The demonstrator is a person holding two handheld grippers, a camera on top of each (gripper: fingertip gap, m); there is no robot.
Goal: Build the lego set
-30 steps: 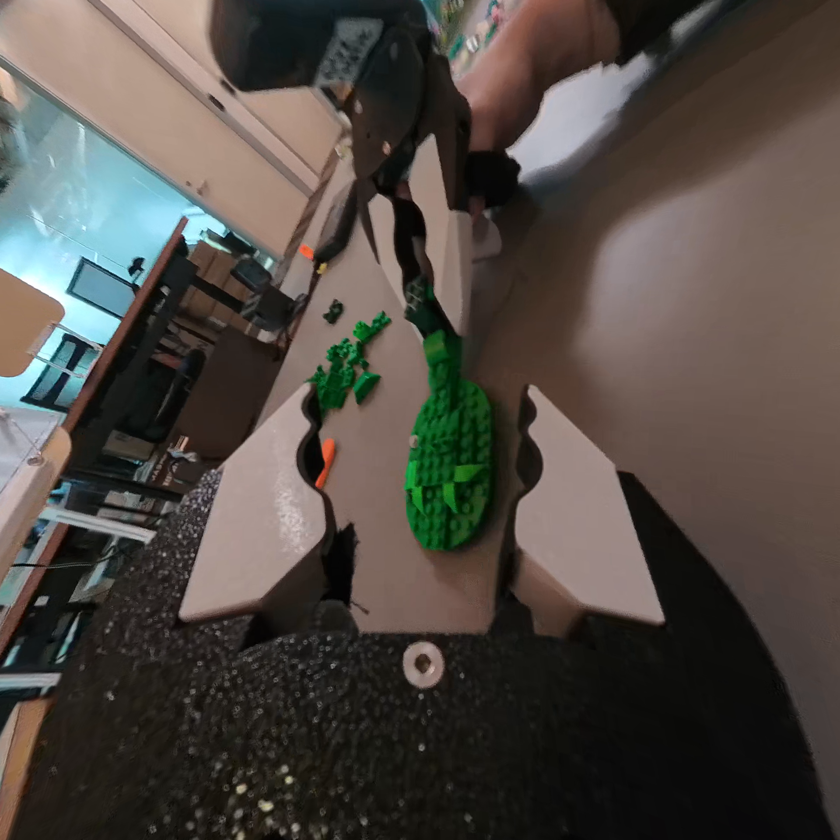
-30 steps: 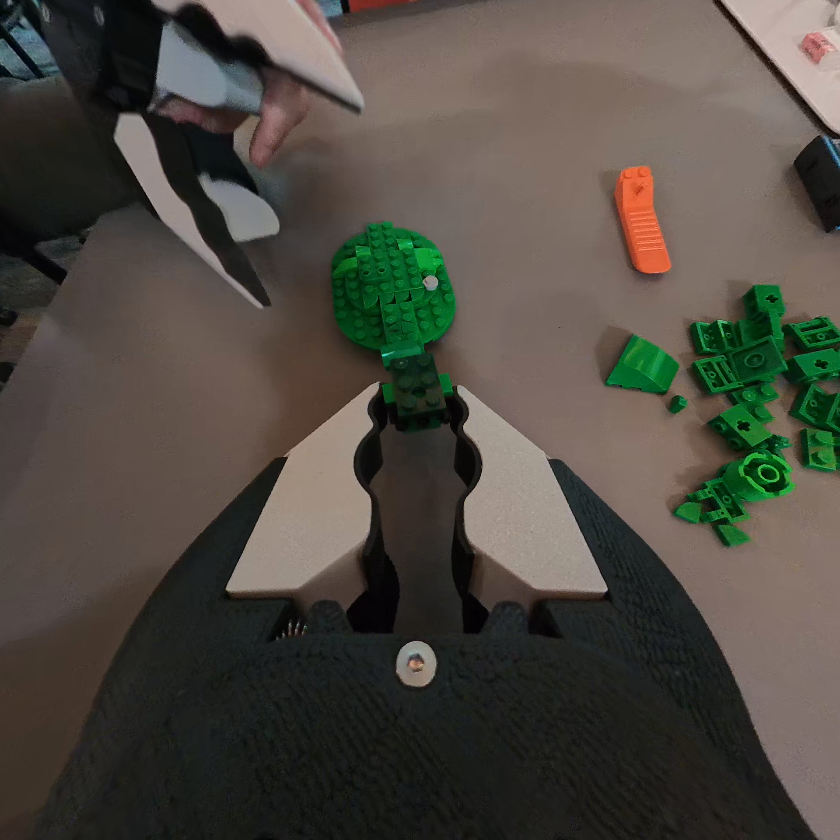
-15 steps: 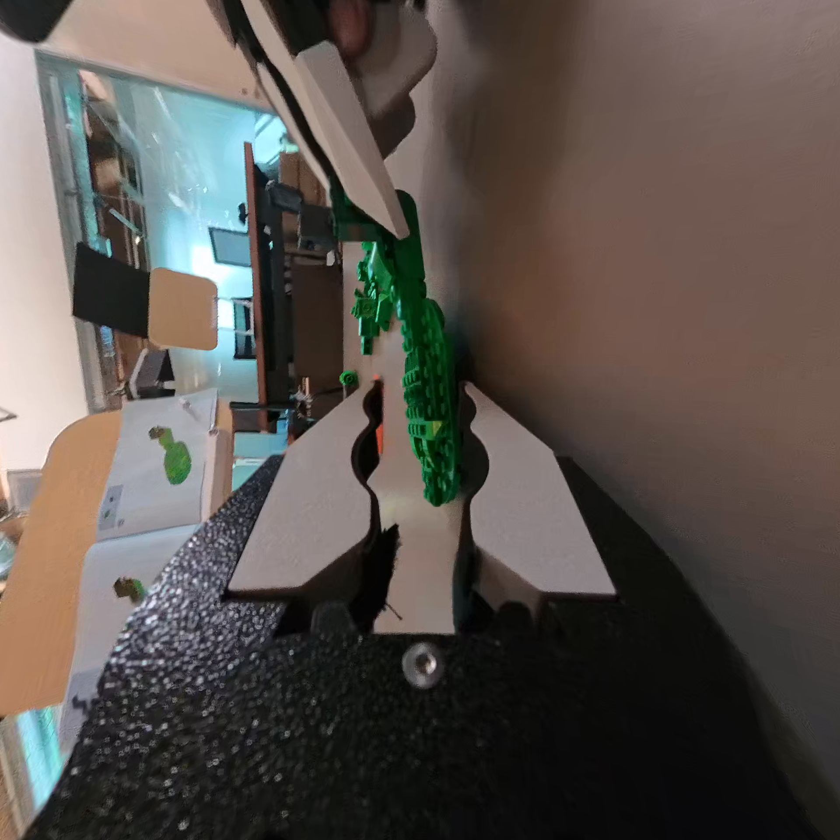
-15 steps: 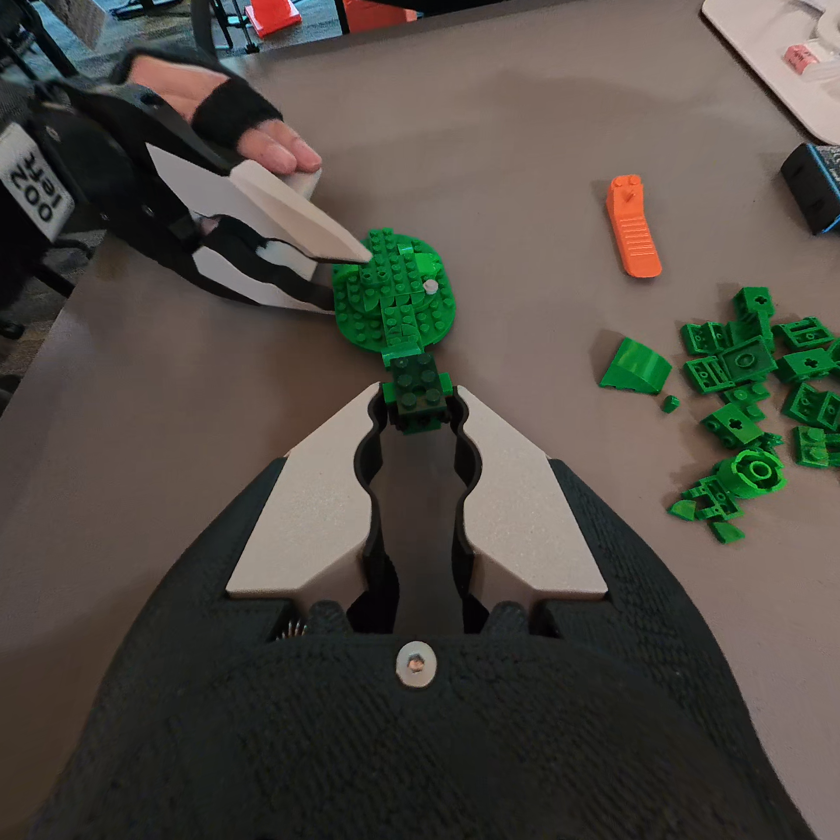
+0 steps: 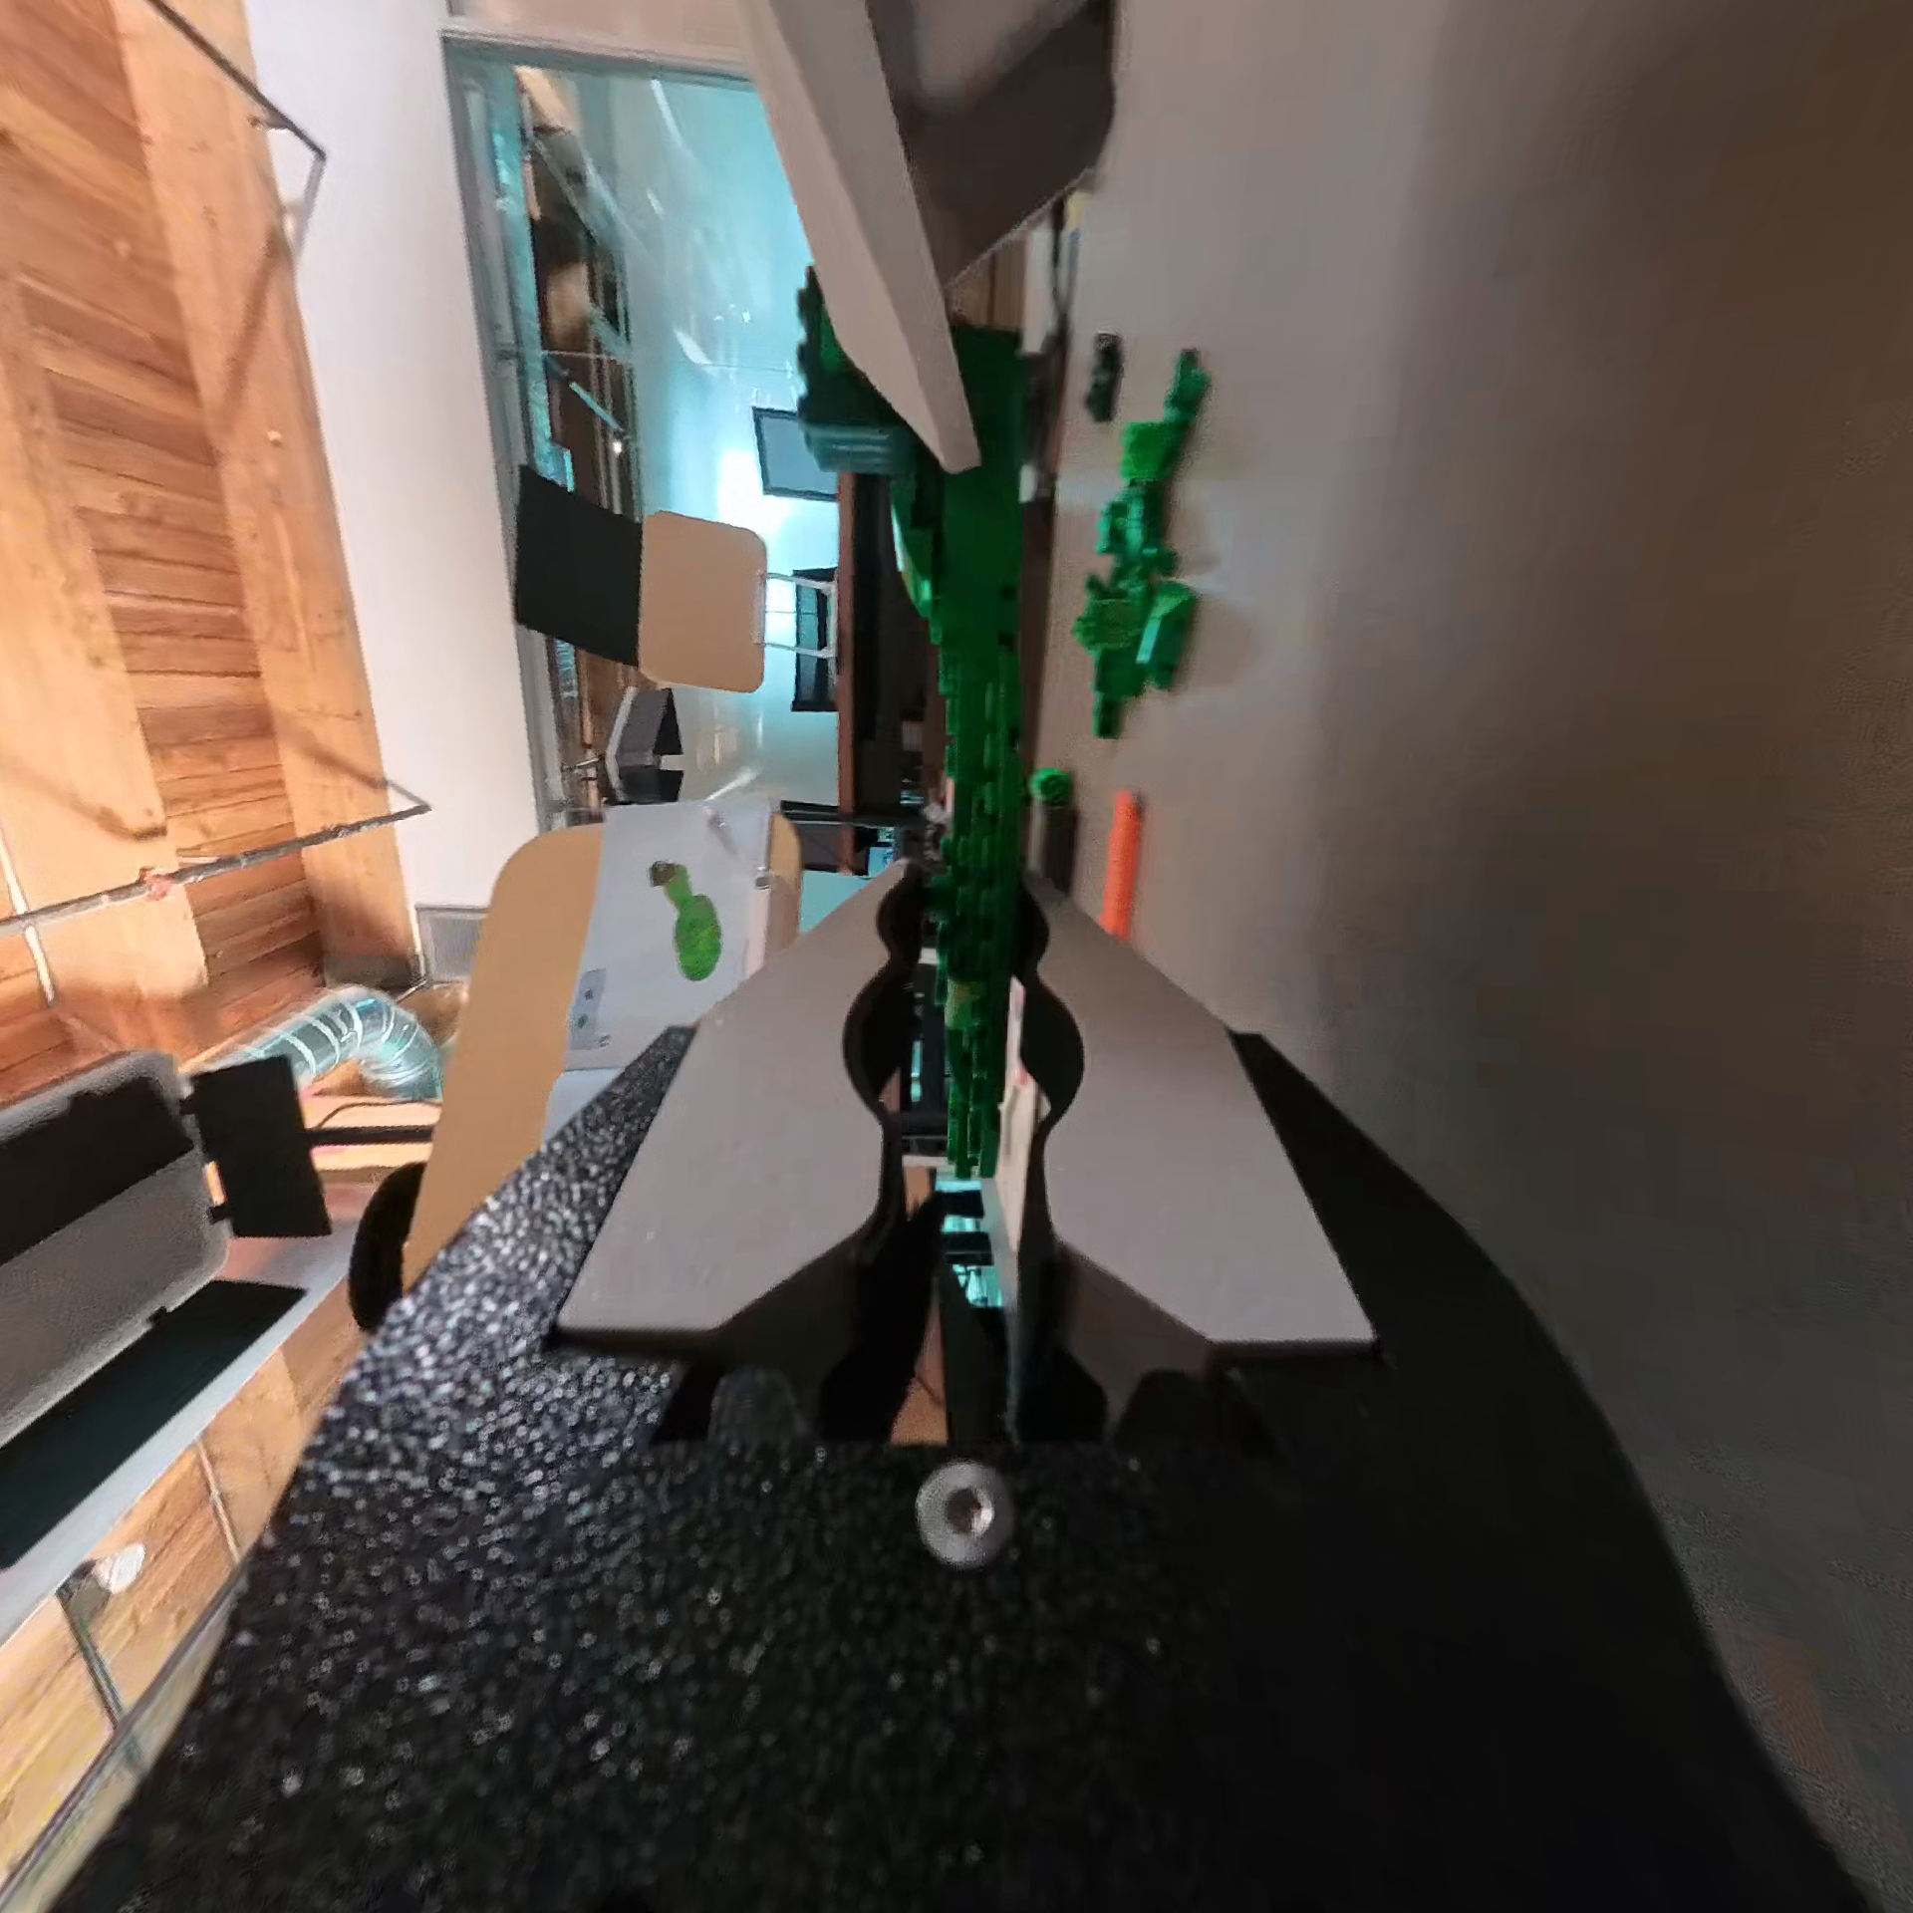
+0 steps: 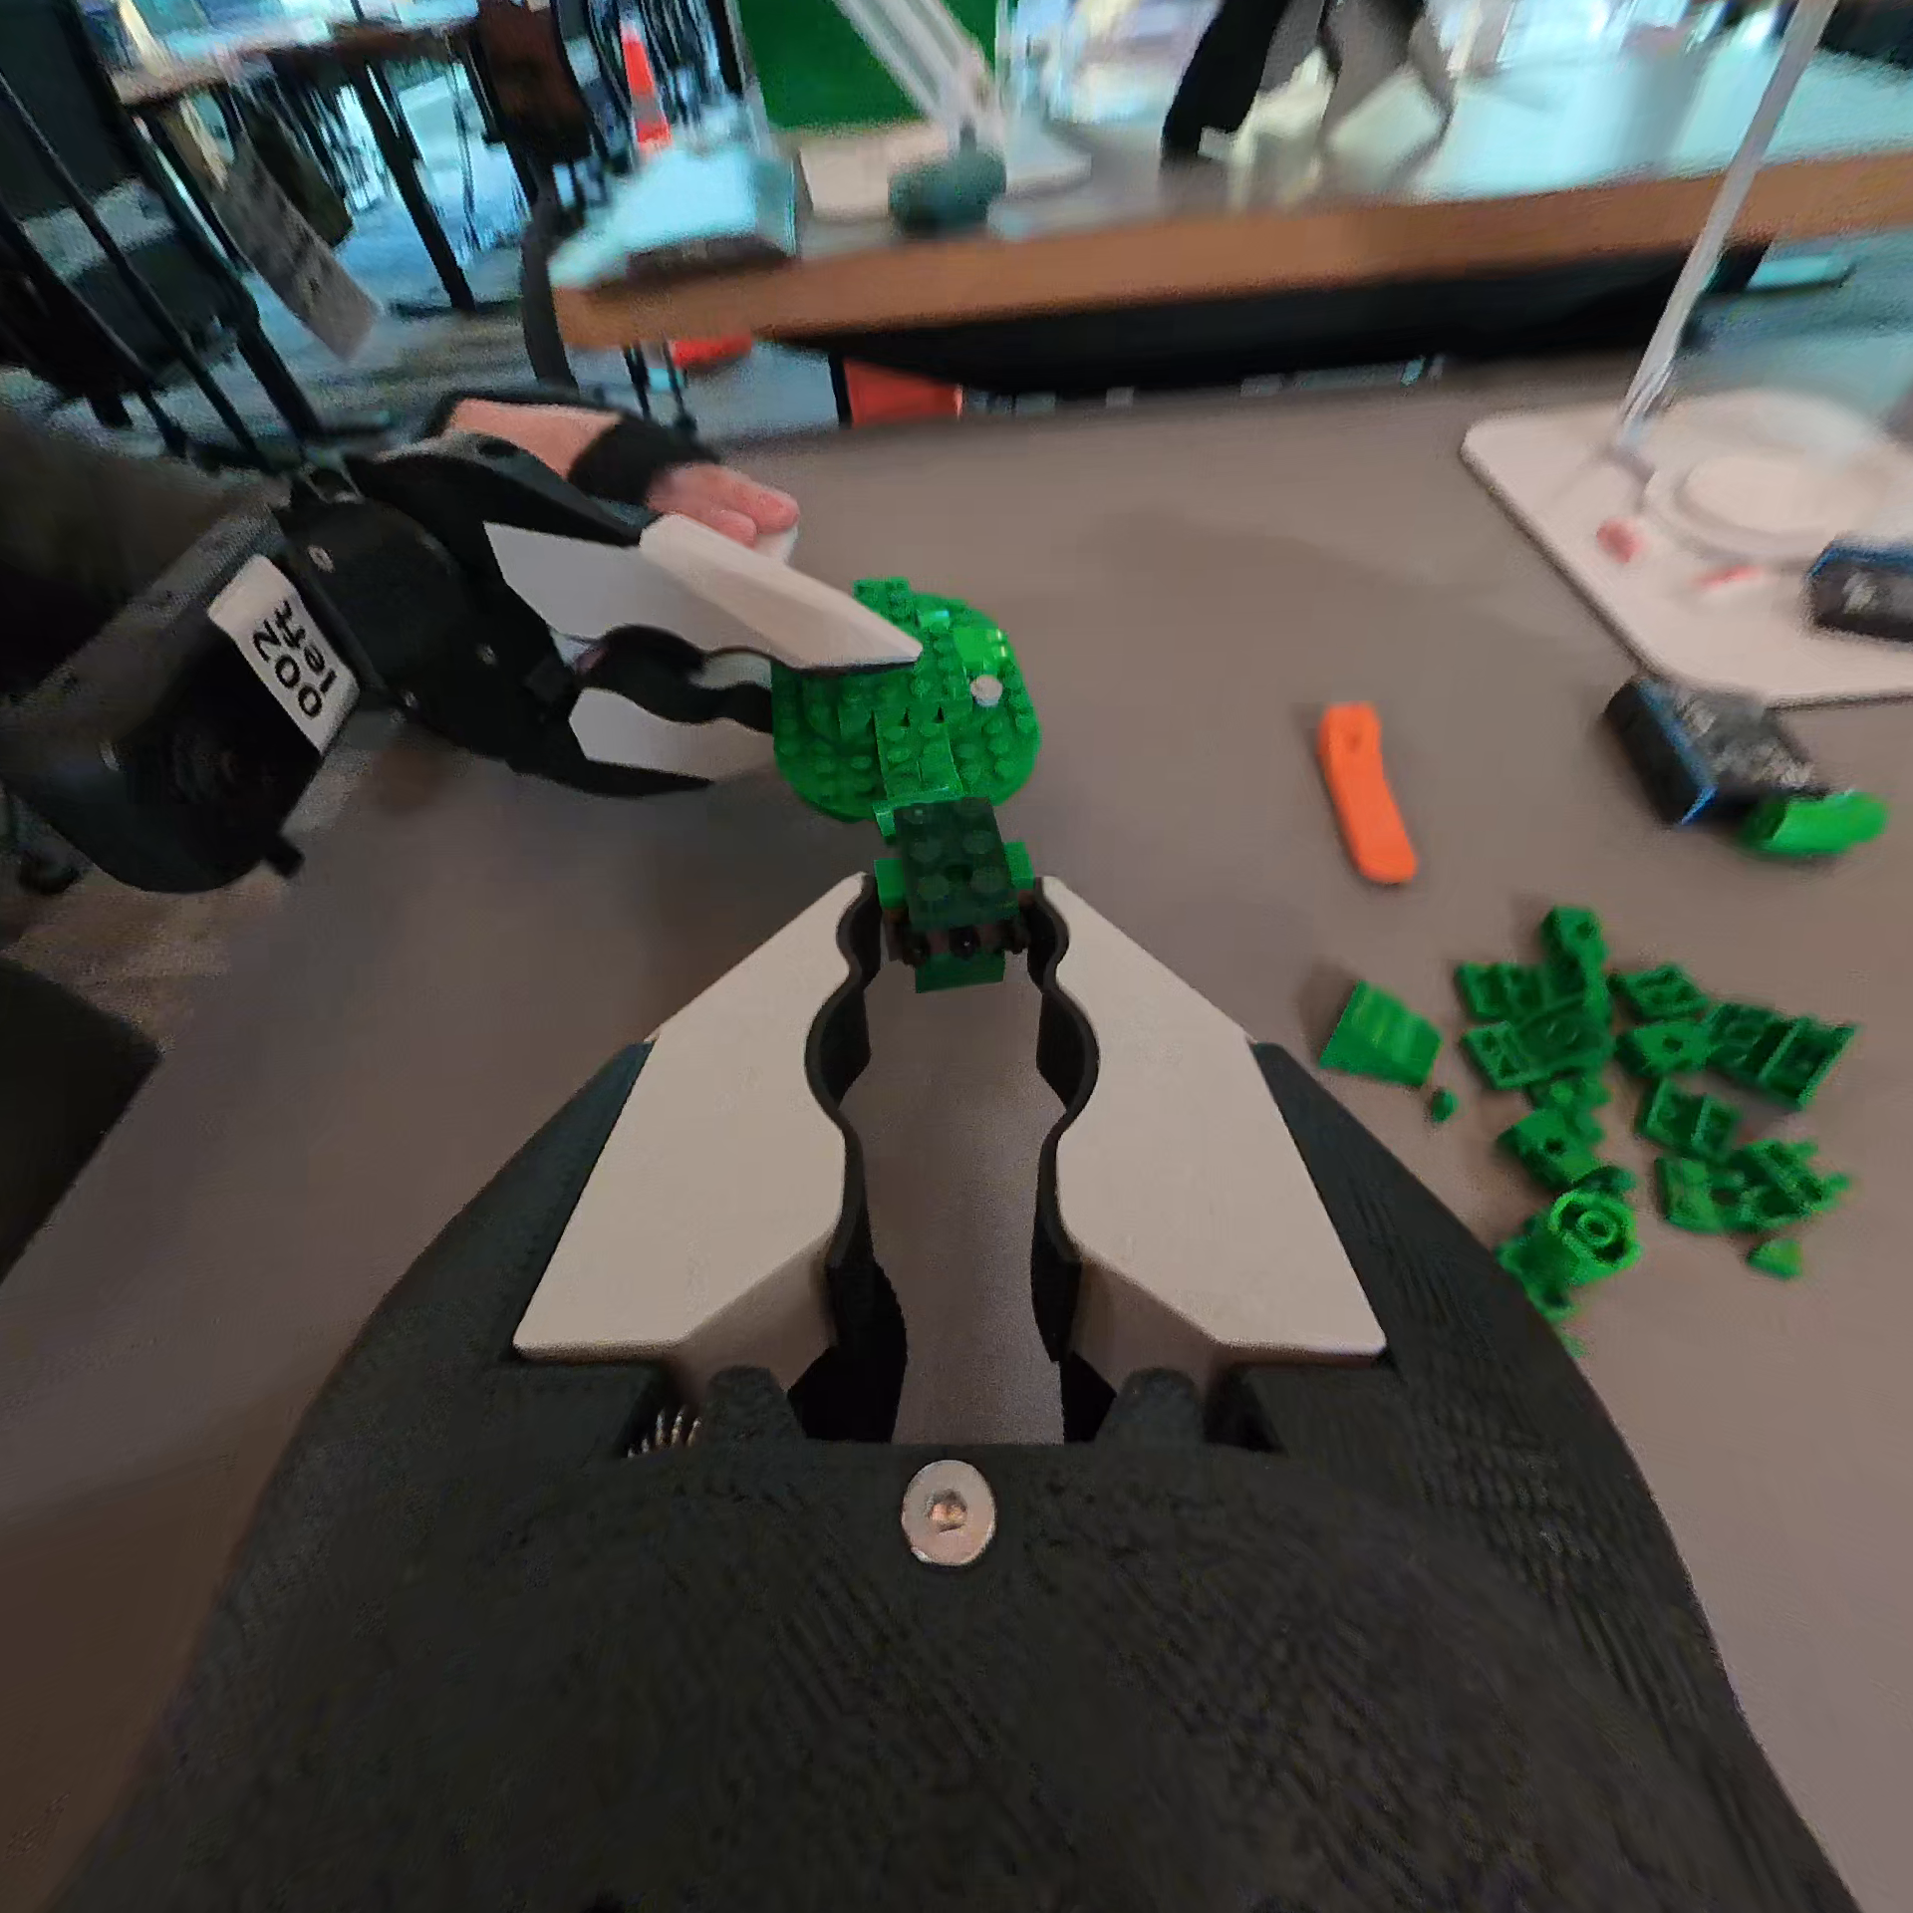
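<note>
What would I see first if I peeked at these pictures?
First, the green lego model, lifted above the grey table and held at both ends. The right gripper pinches its narrow end and the left gripper grips its round end. Then the pile of green bricks on the right, behind it an orange tool.

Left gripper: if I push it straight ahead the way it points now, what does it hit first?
The left gripper already straddles the edge of the green lego build, so pushing on drives further onto it. Beyond, in line, is probably the right gripper, which holds the build's narrow end; depth there is unclear.
</note>
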